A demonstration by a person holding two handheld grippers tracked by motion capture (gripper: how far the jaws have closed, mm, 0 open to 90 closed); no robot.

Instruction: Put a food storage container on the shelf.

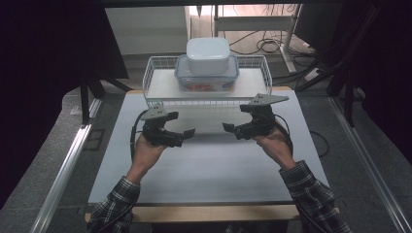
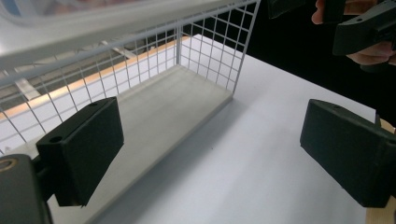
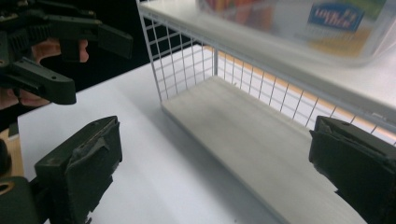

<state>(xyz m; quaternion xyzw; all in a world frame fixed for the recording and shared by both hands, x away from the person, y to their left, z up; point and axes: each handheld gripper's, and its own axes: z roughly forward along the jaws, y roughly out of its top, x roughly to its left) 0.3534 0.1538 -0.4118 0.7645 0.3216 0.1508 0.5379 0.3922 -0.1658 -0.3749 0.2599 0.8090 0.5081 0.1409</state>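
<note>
Two hand-held grippers face each other over the white table (image 1: 209, 170). My left gripper (image 1: 183, 137) is open with nothing between its jaws; in its own view the left gripper (image 2: 215, 149) looks at the wire rack's lower board (image 2: 168, 107). My right gripper (image 1: 231, 131) is also open and holds nothing; in its own view the right gripper (image 3: 217, 168) looks at the same board (image 3: 243, 135). A white wire rack (image 1: 150, 82) stands at the table's back. On it sits a clear blue-rimmed container (image 1: 206, 77) with a white lidded box (image 1: 208, 54) stacked on top.
The rack's mesh walls (image 2: 210, 51) stand just ahead of both grippers. A wooden strip (image 1: 214, 212) runs along the table's front edge. Cables (image 1: 265, 44) lie on the floor behind the rack, and metal rails (image 1: 63, 170) run along both sides.
</note>
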